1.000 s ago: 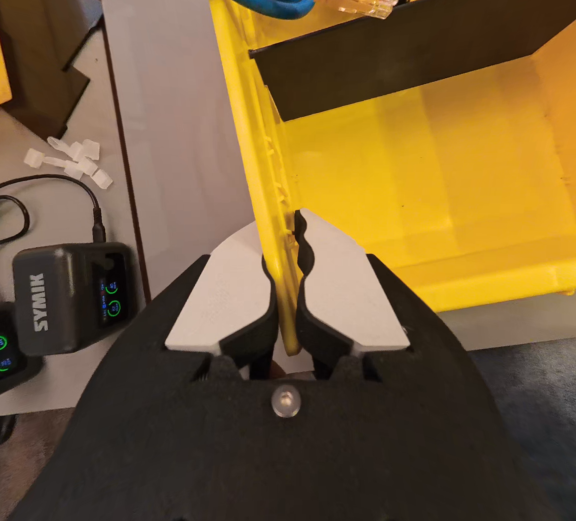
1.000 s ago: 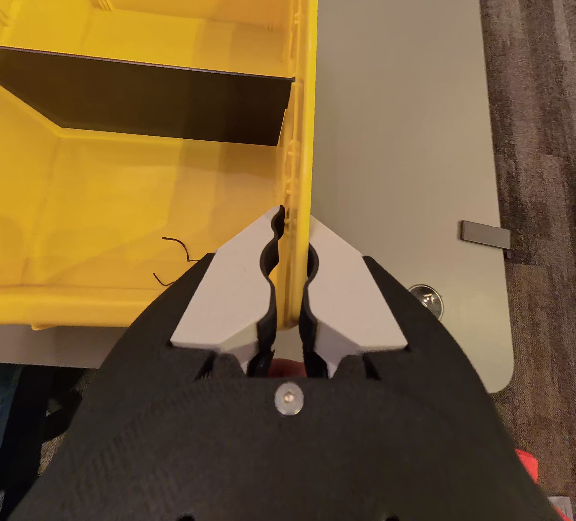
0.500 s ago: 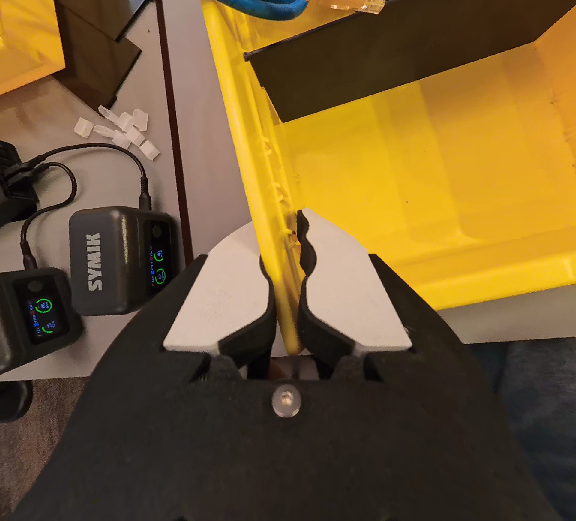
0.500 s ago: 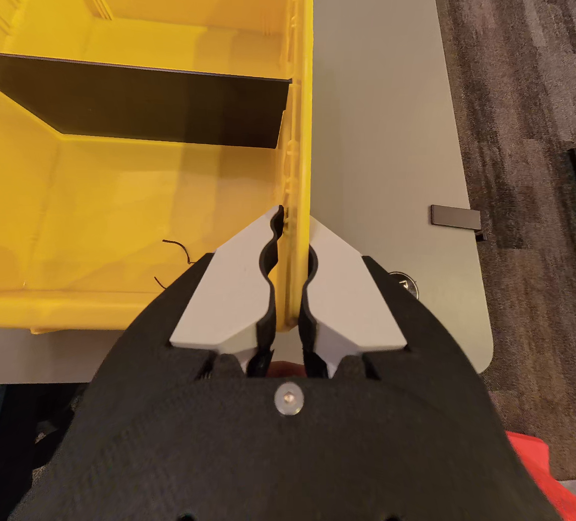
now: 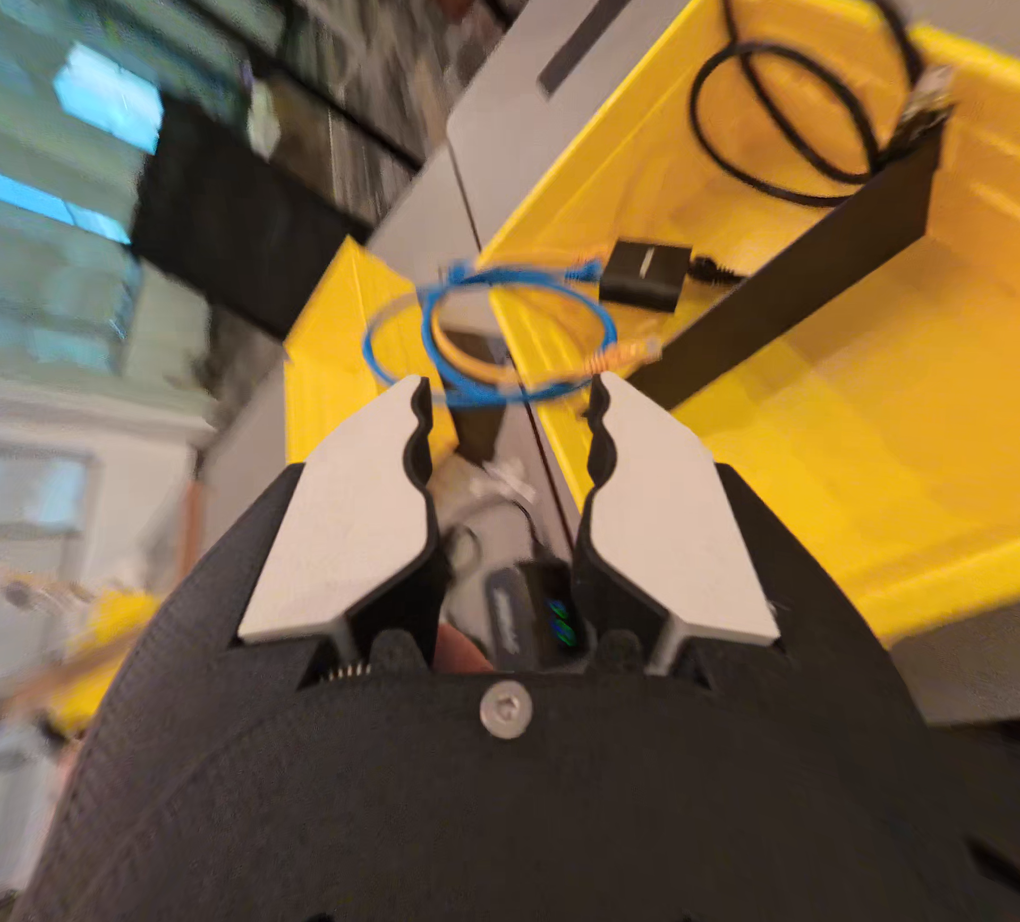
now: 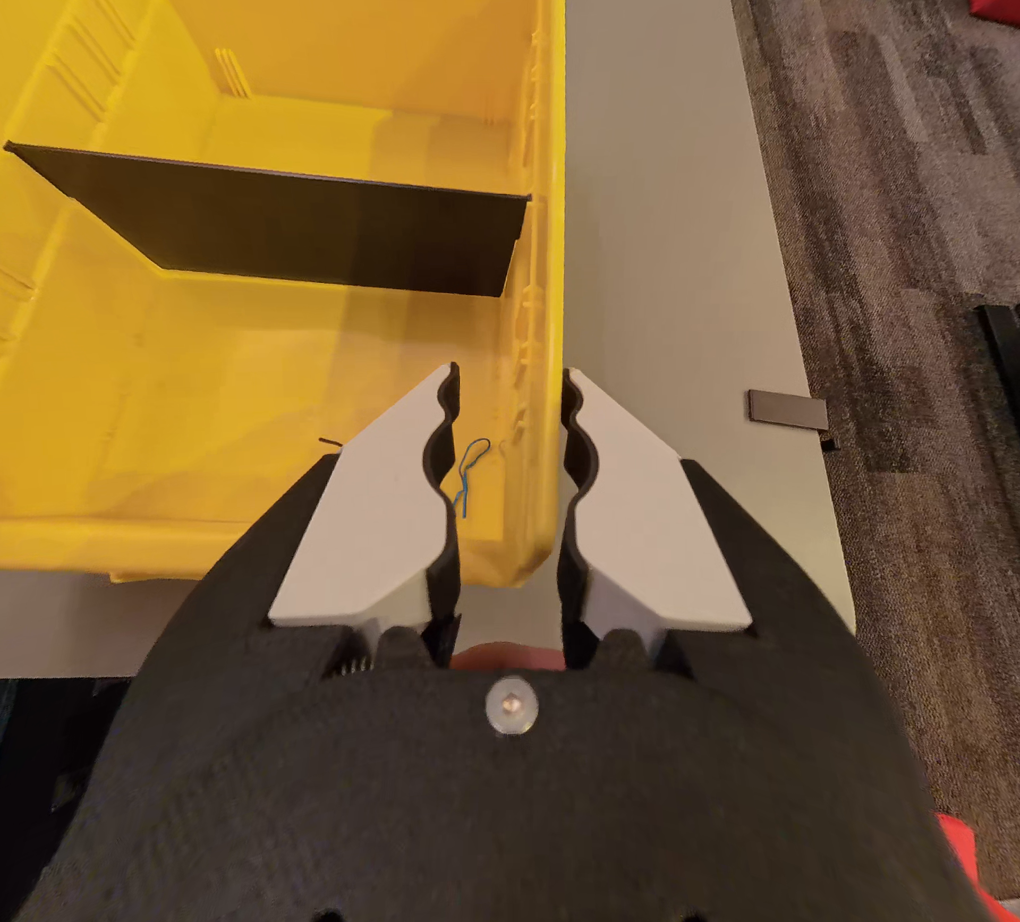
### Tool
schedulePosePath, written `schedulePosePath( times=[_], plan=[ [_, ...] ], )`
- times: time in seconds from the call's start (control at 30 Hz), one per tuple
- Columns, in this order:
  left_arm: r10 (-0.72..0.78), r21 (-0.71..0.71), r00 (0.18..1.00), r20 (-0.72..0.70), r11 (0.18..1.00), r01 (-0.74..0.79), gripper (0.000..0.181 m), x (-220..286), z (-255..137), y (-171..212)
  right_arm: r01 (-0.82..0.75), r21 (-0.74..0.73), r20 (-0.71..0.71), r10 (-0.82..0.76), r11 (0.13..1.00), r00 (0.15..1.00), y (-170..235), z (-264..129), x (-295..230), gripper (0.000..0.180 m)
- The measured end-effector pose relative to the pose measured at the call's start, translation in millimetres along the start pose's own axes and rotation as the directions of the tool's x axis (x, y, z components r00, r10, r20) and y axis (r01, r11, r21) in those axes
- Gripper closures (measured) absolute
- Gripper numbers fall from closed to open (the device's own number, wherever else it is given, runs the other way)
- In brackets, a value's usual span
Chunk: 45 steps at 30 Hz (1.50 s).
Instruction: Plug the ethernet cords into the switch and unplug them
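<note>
Progress: judged barely begun, with no cord seen plugged in and none held.
Switch: small black box (image 5: 644, 276) in the far compartment of the yellow bin (image 5: 828, 537), probably the switch; too blurred to confirm ports or any plugged cable.
Blue ethernet cord (image 5: 513, 338): coiled loop draped over the bin's left wall, half in and half out of the far compartment, ends loose near the black box.
Orange ethernet cord (image 5: 626, 352): looped together with the blue one, its plug free near the black divider (image 5: 784, 299).
Black cable (image 5: 795, 84): coiled at the far end of the bin, connector resting by the divider's top corner.
Left to do: picking up a plug, seating it in the switch, repeating for the others, then pulling all out again.
Left gripper (image 5: 506, 399): jaws wide apart, holding nothing, touching nothing; raised and tilted beside the bin's left wall, picture smeared by motion.
Right gripper (image 6: 509, 374): jaws parted, empty; straddling the bin's right wall (image 6: 543, 288) near its front corner, seemingly not pressing on it.
Near compartment: no cords inside, only thin scraps of blue wire (image 6: 469, 470) on the floor.
Support: grey table (image 6: 662, 178) beneath the bin.
</note>
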State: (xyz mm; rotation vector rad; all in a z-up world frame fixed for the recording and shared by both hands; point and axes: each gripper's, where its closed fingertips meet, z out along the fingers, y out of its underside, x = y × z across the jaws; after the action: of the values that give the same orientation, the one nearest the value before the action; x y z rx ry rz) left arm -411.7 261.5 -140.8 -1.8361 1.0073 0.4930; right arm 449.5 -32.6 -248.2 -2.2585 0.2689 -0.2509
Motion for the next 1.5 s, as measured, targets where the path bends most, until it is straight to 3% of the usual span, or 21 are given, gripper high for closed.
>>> schedulePosePath(
  times=[0.07, 0.13, 0.17, 0.27, 0.47, 0.67, 0.8, 0.9, 1.0, 1.1, 1.3, 1.5],
  plan=[
    [0.237, 0.031, 0.971, -0.024, 0.971, -0.237, 0.126, 8.1, 14.4, -37.1, 0.006, 0.016, -0.006, -0.006, 1.000, 1.000, -4.6, 0.1, -1.9, 0.144],
    [0.446, 0.042, 0.891, -0.083, 0.895, -0.444, 0.131, 24.3, 37.6, -58.9, 0.014, 0.014, -0.023, -0.014, 1.000, 1.000, -4.8, 1.8, -2.6, 0.141],
    [0.540, 0.047, 0.832, -0.126, 0.841, -0.539, 0.139, 34.7, 50.4, -63.1, 0.023, 0.011, -0.037, -0.022, 1.000, 0.999, -4.1, 2.3, -1.9, 0.141],
    [0.731, 0.013, 0.613, -0.300, 0.645, -0.764, 0.137, 60.3, 88.0, -51.9, 0.047, 0.007, -0.063, -0.046, 0.999, 0.997, -2.2, 3.2, -0.5, 0.140],
    [0.819, 0.053, 0.301, -0.489, 0.372, -0.927, 0.129, 73.9, 132.1, -23.8, 0.033, 0.011, -0.050, -0.032, 0.999, 0.998, 0.6, 1.0, 1.3, 0.143],
    [0.823, 0.124, 0.128, -0.554, 0.233, -0.964, 0.125, 85.8, 155.7, -0.2, 0.097, -0.044, -0.103, -0.101, 0.994, 0.990, 11.9, 4.8, 9.6, 0.144],
    [0.846, 0.183, 0.088, -0.526, 0.214, -0.960, 0.105, 93.9, 170.0, 9.0, 0.104, -0.037, -0.094, -0.107, 0.994, 0.990, 10.9, 7.9, 7.0, 0.145],
    [0.848, 0.220, 0.087, -0.523, 0.233, -0.947, 0.100, 99.2, 175.2, 13.0, 0.104, -0.033, -0.088, -0.106, 0.994, 0.990, 10.2, 10.7, 5.3, 0.145],
    [0.813, 0.254, 0.082, -0.576, 0.273, -0.928, 0.102, 105.1, 175.6, 21.0, 0.101, -0.026, -0.077, -0.103, 0.995, 0.992, 8.2, 12.5, 2.9, 0.145],
    [0.744, 0.265, 0.086, -0.663, 0.341, -0.902, 0.119, 111.3, 173.1, 34.0, 0.101, -0.031, -0.082, -0.104, 0.994, 0.991, 8.1, 12.7, 3.3, 0.145],
    [0.708, 0.234, 0.089, -0.701, 0.346, -0.908, 0.123, 109.3, 173.0, 40.1, 0.104, -0.039, -0.090, -0.107, 0.994, 0.990, 8.6, 9.8, 4.4, 0.147],
    [0.736, 0.211, 0.209, -0.644, 0.433, -0.876, 0.127, 89.9, 165.7, 11.6, 0.110, -0.036, -0.096, -0.113, 0.993, 0.989, 3.8, 7.7, 4.1, 0.148]
  ],
)
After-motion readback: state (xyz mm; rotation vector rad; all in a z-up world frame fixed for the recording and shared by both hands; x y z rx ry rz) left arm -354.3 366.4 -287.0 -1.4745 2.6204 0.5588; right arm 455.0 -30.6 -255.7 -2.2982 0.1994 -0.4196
